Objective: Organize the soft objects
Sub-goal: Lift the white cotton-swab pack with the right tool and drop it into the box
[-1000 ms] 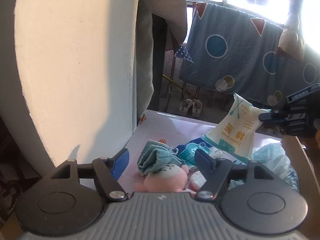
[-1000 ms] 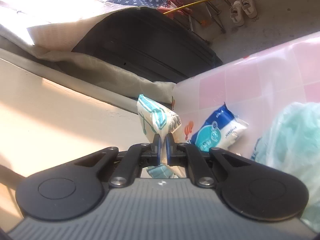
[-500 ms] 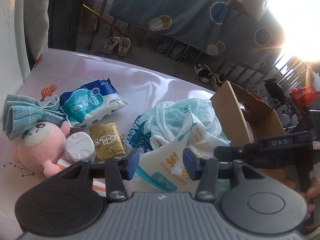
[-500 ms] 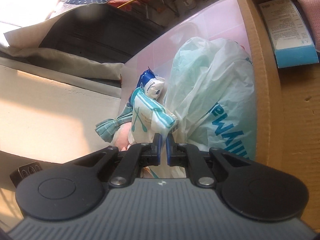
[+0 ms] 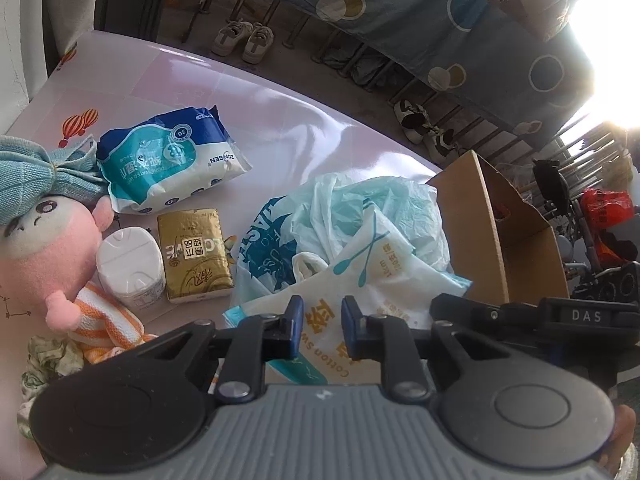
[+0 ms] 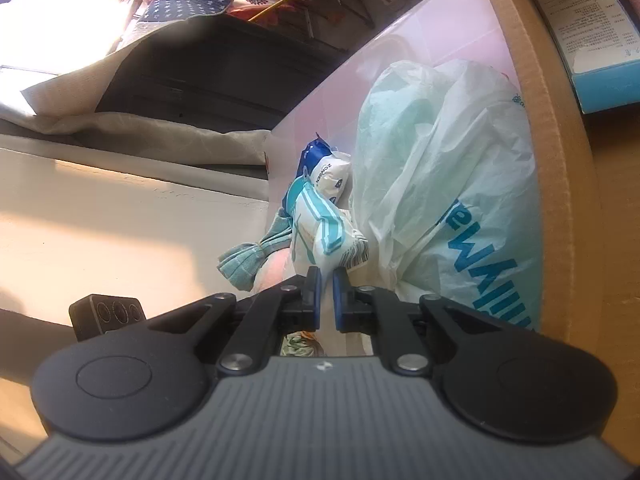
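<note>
The right gripper [image 6: 327,294] is clamped on the white-and-teal cotton swab bag [image 5: 376,268], holding it at 9 o'clock of the brown cardboard box [image 5: 492,240]. The left gripper [image 5: 320,326] has just been closing around the bag, probably to steady it; whether its pads press yet is unclear.

light: harsh sun glare top-right, left view | warm sunlit wall, right view | fisheye edges bent

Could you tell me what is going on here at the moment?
A person with two handheld grippers is sorting soft goods on a pink table. The right gripper is shut on a cotton swab pack, held over a plastic bag beside a cardboard box. The left gripper has just been closing around the pack's near end.
</note>
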`<state>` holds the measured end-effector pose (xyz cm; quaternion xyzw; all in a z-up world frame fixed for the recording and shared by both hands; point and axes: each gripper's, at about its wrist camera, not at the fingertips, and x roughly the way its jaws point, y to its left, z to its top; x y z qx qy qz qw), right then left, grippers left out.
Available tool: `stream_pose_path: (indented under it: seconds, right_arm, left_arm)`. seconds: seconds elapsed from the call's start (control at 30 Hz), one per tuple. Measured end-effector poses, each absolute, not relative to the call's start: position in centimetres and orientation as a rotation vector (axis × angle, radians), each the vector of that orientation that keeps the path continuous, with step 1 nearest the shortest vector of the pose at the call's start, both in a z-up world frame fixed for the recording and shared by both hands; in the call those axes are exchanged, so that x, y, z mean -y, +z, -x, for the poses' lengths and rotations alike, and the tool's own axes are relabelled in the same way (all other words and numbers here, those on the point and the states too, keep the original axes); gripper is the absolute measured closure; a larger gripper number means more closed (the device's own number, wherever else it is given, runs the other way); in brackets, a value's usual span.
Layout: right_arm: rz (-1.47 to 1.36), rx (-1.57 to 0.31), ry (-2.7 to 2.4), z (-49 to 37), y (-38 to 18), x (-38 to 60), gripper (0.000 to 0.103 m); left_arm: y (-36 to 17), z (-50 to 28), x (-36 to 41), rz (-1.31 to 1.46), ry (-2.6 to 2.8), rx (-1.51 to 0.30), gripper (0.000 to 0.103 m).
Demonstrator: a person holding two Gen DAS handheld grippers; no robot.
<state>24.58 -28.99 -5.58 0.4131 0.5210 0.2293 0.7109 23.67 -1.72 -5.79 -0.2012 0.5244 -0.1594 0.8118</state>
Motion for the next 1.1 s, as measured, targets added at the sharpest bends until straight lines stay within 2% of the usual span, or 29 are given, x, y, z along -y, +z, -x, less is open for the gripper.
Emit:
stream_pose_path:
  seconds: [0.27,0.53,0.73,0.93,1.1]
  right_arm:
    - [-0.93,-1.049,0.576,-22.6,-1.0,30.3,0.098]
    - [-0.924,-0.869,0.479,-19.1,5.1,39.4,0.098]
    - [-0.872,-0.753,0.274,-17.9,7.7,49.3,0.099]
    - [-0.857,-0.765,0.129,-18.7,6.0,57.5,0.099]
    - [-0.863,-0.854,0.132,-19.2,2.6,56.9,0.091]
  left_arm:
    - [0.1,-21.3,4.2,0.421,-0.416,-1.025,0.082]
    - [4.5,-19.3,9.7,0.361,-0.546,-0.897,0.057]
    - [3.5,-18.7,10.9,0.287,-0.523,-0.887,0.051]
    - [1.8,-18.7,9.2,0.272,-0.447,-0.901,0.049]
    - [0.9,-17.9,7.2,0.253,-0.374,-0.892,0.044]
